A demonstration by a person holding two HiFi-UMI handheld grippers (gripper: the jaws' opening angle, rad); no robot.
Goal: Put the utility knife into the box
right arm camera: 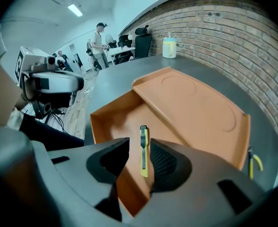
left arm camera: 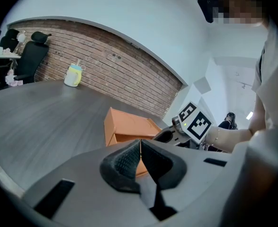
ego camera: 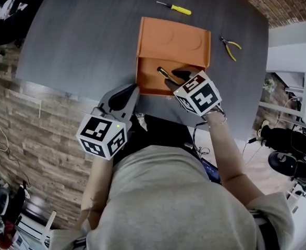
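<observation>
The orange box (ego camera: 142, 77) stands open near the table's front edge, its lid (ego camera: 173, 38) folded back. The utility knife (ego camera: 163, 72), yellow and black, is inside it. In the right gripper view the knife (right arm camera: 143, 150) shows between the jaws of my right gripper (right arm camera: 139, 144), which stand apart over the box floor (right arm camera: 115, 117); the pads do not press on it. My right gripper (ego camera: 176, 78) reaches into the box from the front. My left gripper (ego camera: 132, 90) hovers at the box's front left corner, shut and empty (left arm camera: 139, 148).
A yellow-handled screwdriver (ego camera: 176, 8) lies beyond the box, and yellow-handled pliers (ego camera: 229, 47) lie to its right. A pale cup (left arm camera: 73, 74) stands at the far table edge by the brick wall. Office chairs and people are in the background.
</observation>
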